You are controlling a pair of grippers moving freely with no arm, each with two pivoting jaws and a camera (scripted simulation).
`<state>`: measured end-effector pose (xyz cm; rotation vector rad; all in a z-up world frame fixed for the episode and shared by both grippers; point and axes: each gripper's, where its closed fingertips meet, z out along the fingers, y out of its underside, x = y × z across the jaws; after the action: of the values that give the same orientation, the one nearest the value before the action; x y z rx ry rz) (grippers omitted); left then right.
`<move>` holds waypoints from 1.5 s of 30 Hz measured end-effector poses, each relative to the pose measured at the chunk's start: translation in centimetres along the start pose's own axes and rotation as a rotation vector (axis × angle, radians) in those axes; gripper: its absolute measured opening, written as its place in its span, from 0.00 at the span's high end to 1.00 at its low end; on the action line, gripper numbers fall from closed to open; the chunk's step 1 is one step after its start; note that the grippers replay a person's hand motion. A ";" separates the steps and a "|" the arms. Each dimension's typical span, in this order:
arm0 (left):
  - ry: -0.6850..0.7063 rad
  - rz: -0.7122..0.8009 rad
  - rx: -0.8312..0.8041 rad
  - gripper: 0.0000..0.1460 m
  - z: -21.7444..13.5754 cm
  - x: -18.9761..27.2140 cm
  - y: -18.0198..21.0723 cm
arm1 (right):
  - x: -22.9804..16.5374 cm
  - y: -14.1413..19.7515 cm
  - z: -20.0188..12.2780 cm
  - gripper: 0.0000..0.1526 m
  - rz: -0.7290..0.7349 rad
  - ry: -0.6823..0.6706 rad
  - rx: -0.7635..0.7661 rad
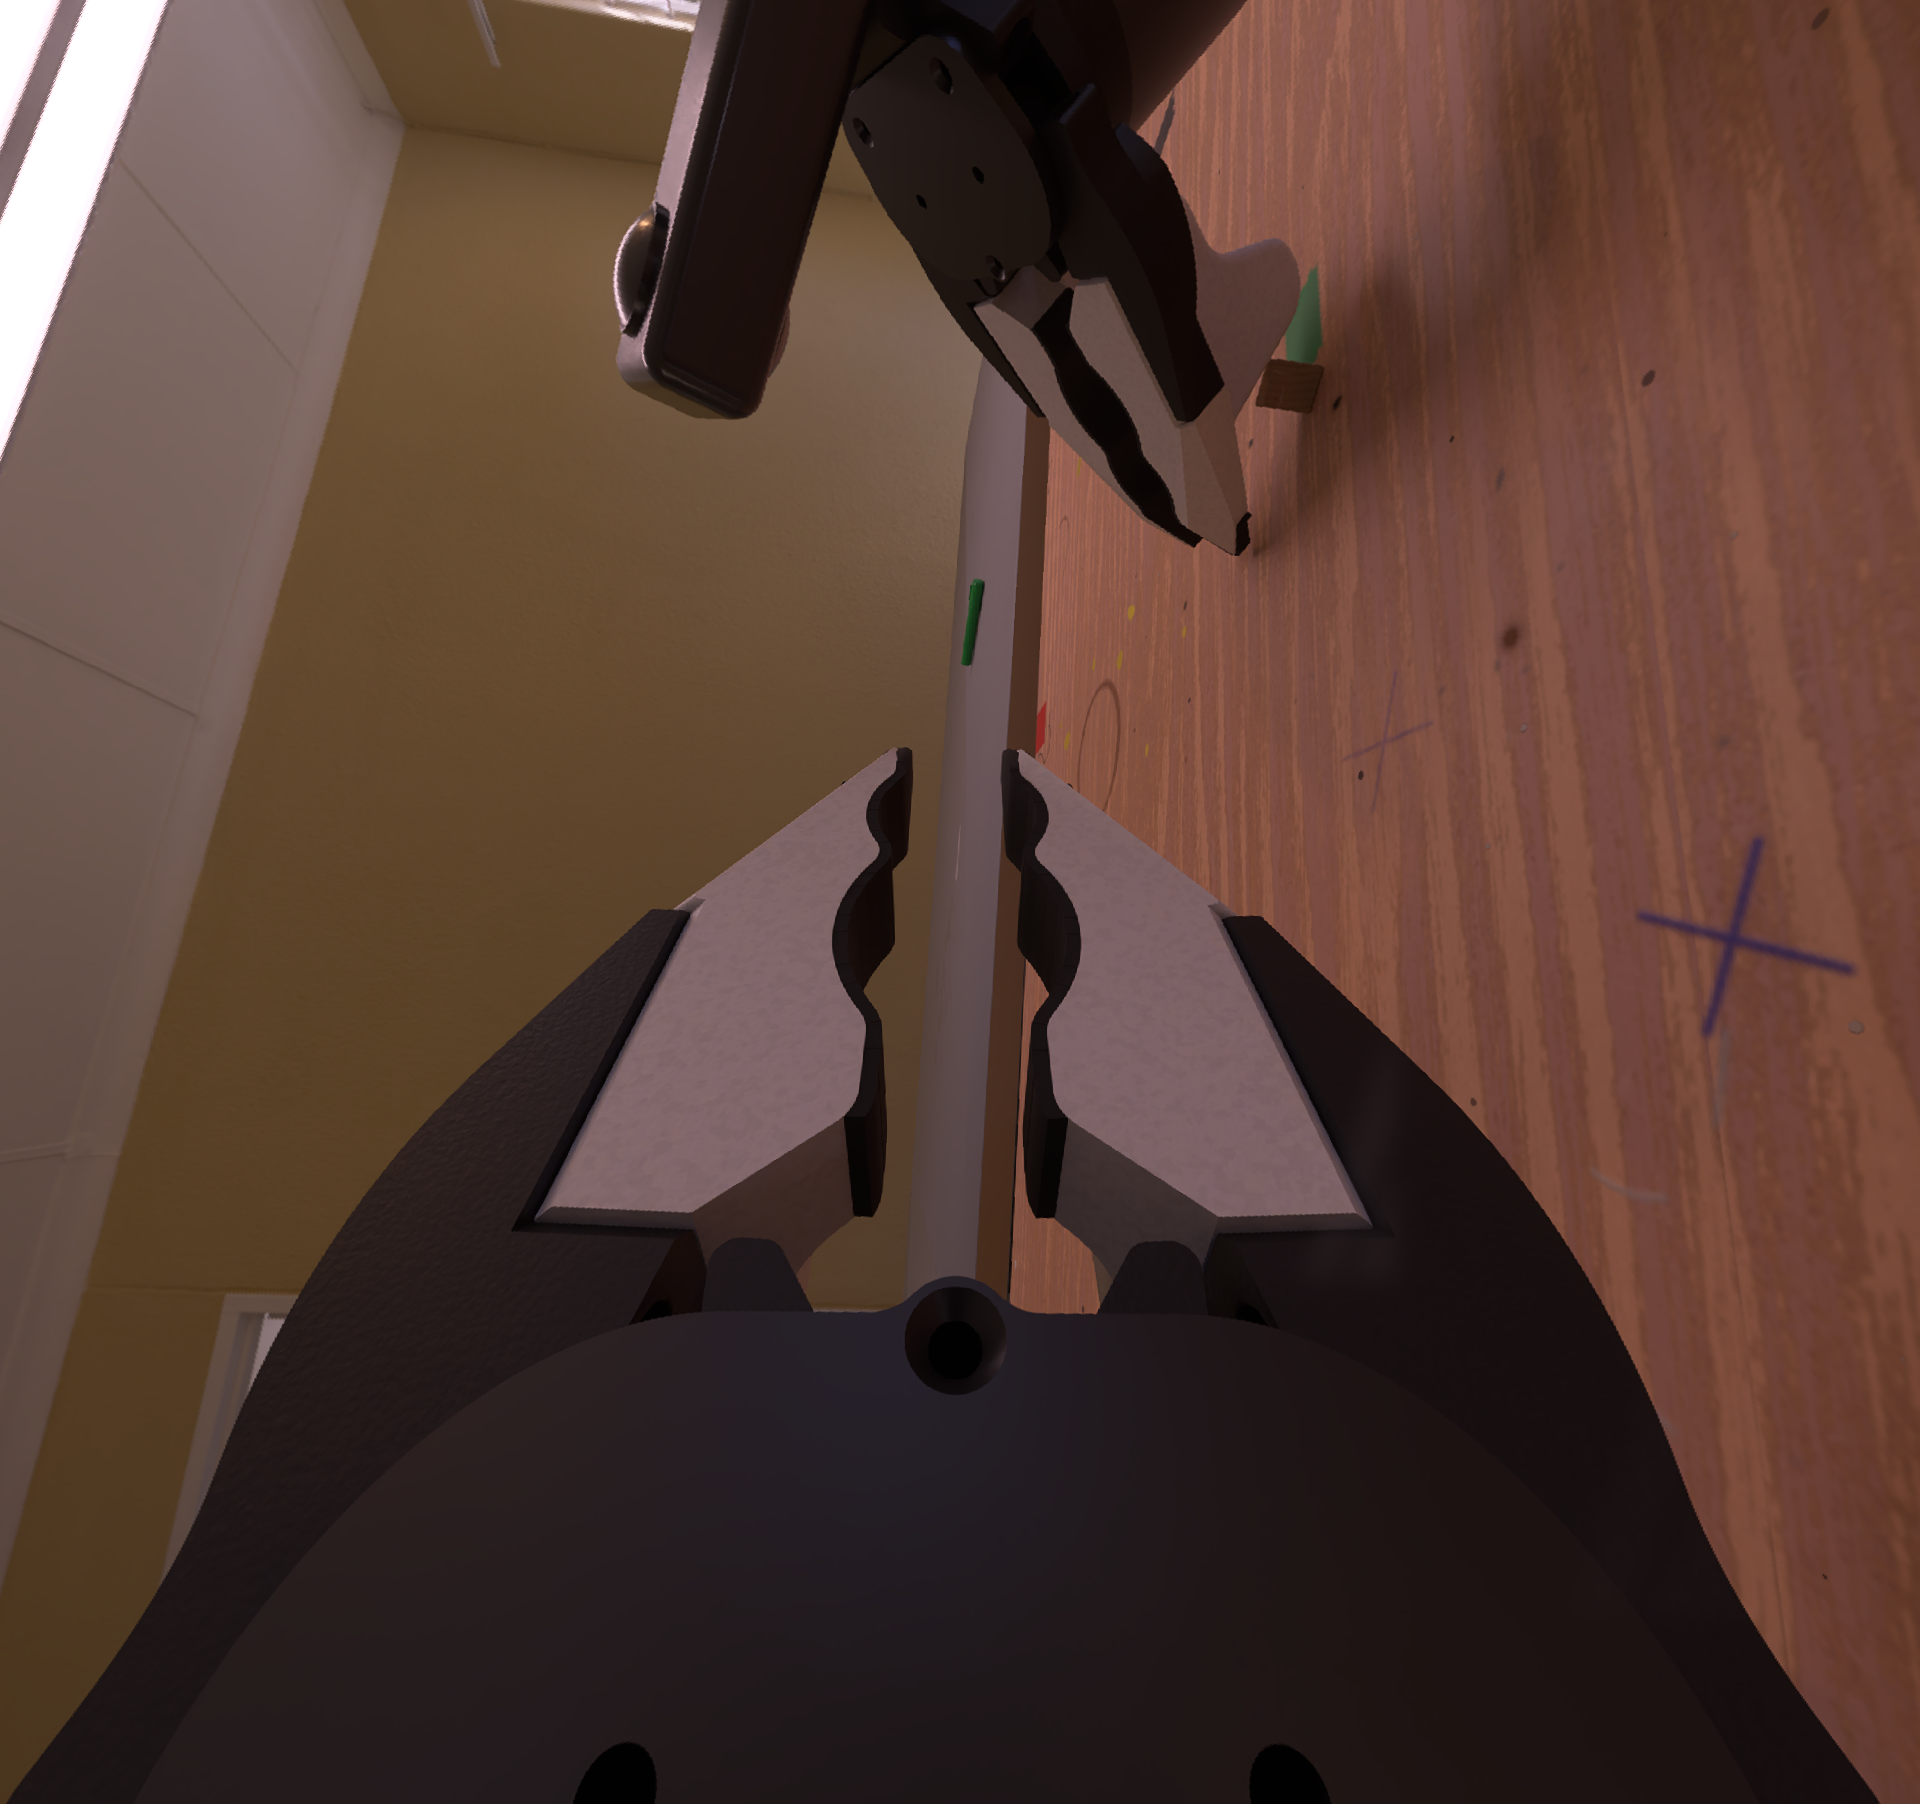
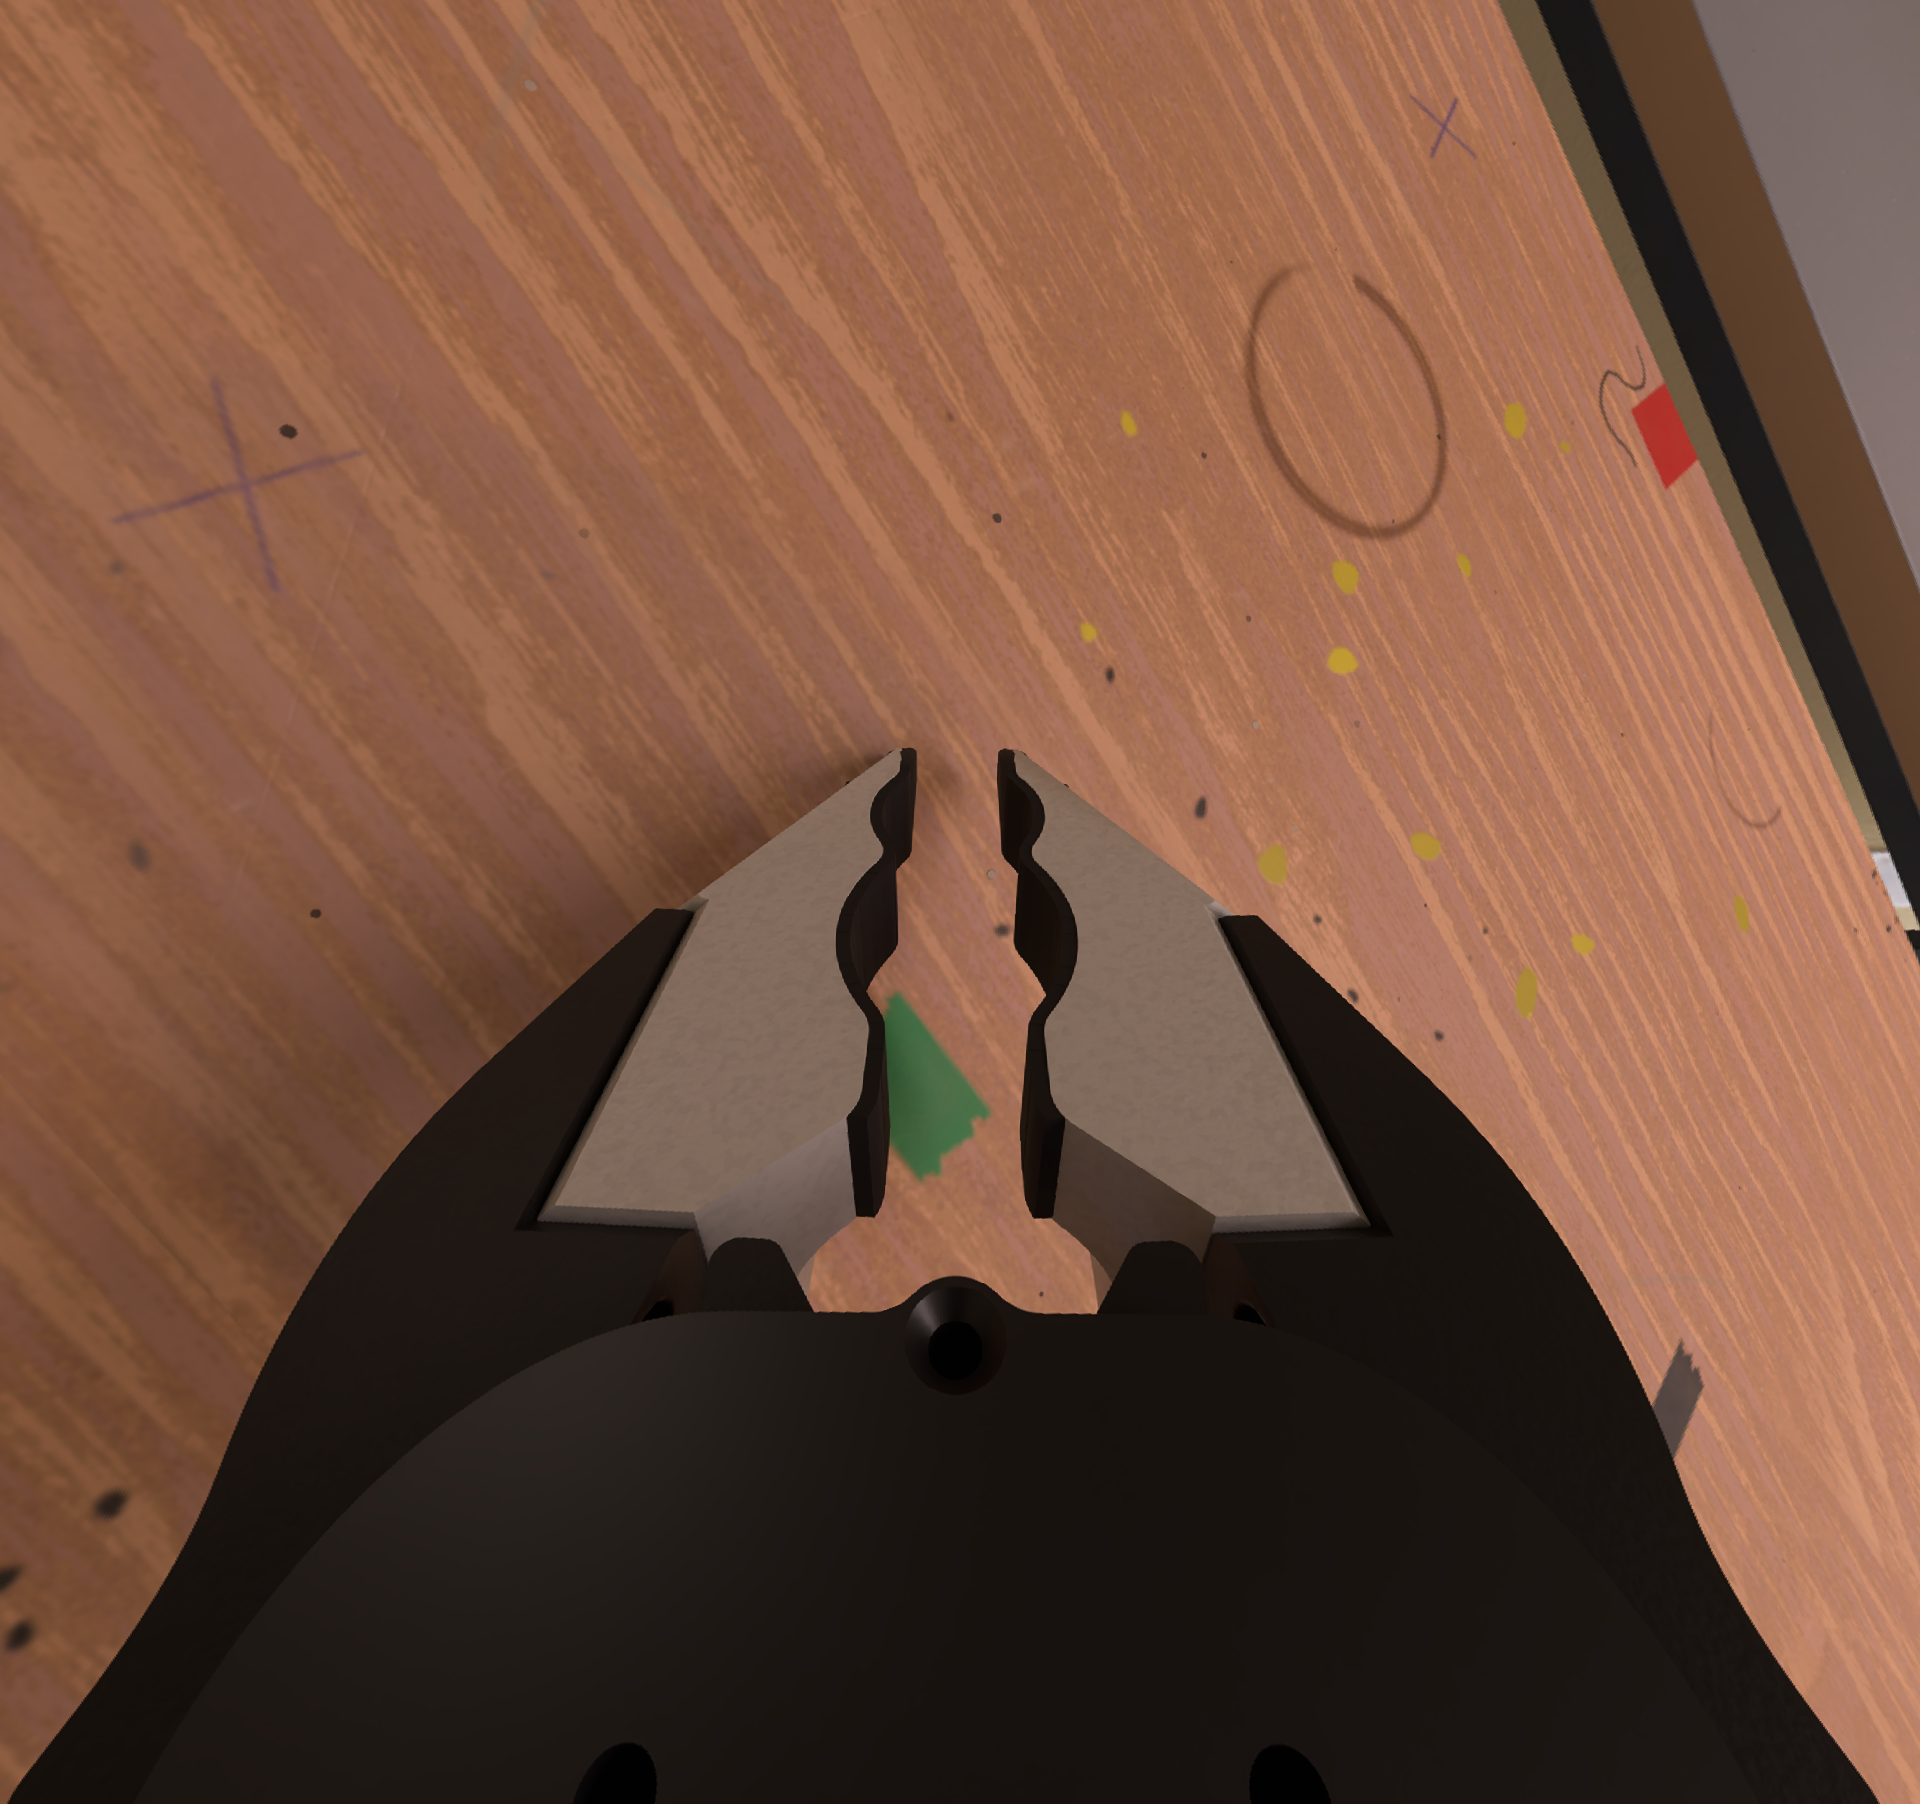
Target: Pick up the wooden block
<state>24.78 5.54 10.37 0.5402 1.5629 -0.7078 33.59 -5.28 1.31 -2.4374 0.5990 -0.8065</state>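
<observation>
Your left gripper [image 1: 956, 757] is nearest in its own view, jaws parted and empty, aimed along the table edge [image 1: 1023, 923] rather than at anything to grasp. Leave it there, clear of the work.

Farther off in that view your right gripper [image 1: 1210, 533] tilts down toward the table [image 1: 1507, 819], its tips near the surface, jaws parted by a narrow gap with nothing between them. Just beyond its tips sits the wooden block [image 1: 1288, 390], small and brown, beside a green patch [image 1: 1305, 315].

In the right wrist view the green patch [image 2: 925, 1089] shows between the fingers, but the block is out of sight. That suggests you have overshot. Draw the right gripper back, spread the jaws wider, get the block between the tips, then close squarely on opposite faces.
</observation>
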 end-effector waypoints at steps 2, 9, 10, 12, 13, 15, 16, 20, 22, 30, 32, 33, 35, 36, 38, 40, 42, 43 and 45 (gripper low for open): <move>-0.001 -0.005 -0.001 0.88 0.0 0.0 0.0 | 0.0 0.1 0.0 0.90 0.013 0.000 -0.009; 0.000 -0.041 -0.007 0.88 0.1 0.0 0.4 | 0.0 0.0 -0.8 0.92 0.211 -0.128 0.012; -0.001 -0.050 -0.009 0.88 0.2 0.0 0.5 | 0.0 -0.5 -1.5 0.96 0.247 -0.168 0.045; -0.003 -0.057 -0.014 0.88 0.2 0.0 0.7 | 0.2 -1.2 -3.1 1.00 0.283 -0.230 0.059; -0.002 -0.059 -0.015 0.88 0.3 0.0 0.7 | 0.4 -1.4 -3.7 1.00 0.276 -0.243 0.055; -0.003 -0.057 -0.017 0.88 0.3 0.0 0.8 | 0.9 -1.5 -4.6 1.00 0.253 -0.218 0.042; -0.002 -0.060 -0.017 0.88 0.3 0.0 0.8 | 0.6 -1.4 -4.8 1.00 0.242 -0.229 0.034; 0.002 -0.061 -0.017 0.88 0.3 0.1 0.8 | -1.1 -0.2 -4.1 0.95 0.204 -0.254 -0.016; 0.004 -0.058 -0.015 0.89 0.3 0.1 0.6 | -0.8 0.5 -3.4 0.89 0.200 -0.171 -0.016; 0.006 -0.062 -0.012 0.88 0.2 0.1 0.6 | -2.1 2.3 -3.7 0.85 0.438 -0.296 0.030; 0.011 -0.075 -0.008 0.88 0.3 0.2 0.6 | -2.3 2.7 -3.2 0.87 0.417 -0.288 0.036; 0.012 -0.081 -0.007 0.88 0.3 0.2 0.6 | -2.3 2.8 -3.1 0.92 0.385 -0.287 0.034; 0.011 -0.084 -0.005 0.88 0.3 0.2 0.6 | -2.4 2.8 -3.1 0.96 0.423 -0.317 0.015; 0.009 -0.081 -0.005 0.88 0.3 0.2 0.6 | -2.5 2.8 -3.2 0.96 0.465 -0.348 0.008; 0.002 -0.081 -0.004 0.88 0.2 0.0 0.6 | -3.1 2.3 -4.2 0.96 0.556 -0.464 0.001; -0.012 -0.077 -0.004 0.88 0.1 -0.3 0.6 | -3.5 0.9 -6.5 0.96 0.654 -0.614 0.055; -0.029 -0.072 0.000 0.88 0.0 -0.6 0.5 | -4.0 -0.1 -9.3 0.96 0.664 -0.771 0.055; -0.042 -0.067 0.007 0.88 -0.1 -0.8 0.4 | -4.2 -0.4 -10.7 0.96 0.653 -0.836 0.053; -0.061 -0.049 0.019 0.88 -0.2 -1.1 0.1 | -4.2 -0.6 -12.3 0.96 0.654 -0.901 0.039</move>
<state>24.85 5.84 11.44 0.4910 1.5185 -0.7705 22.82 -6.41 8.51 -2.0445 0.8849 0.5142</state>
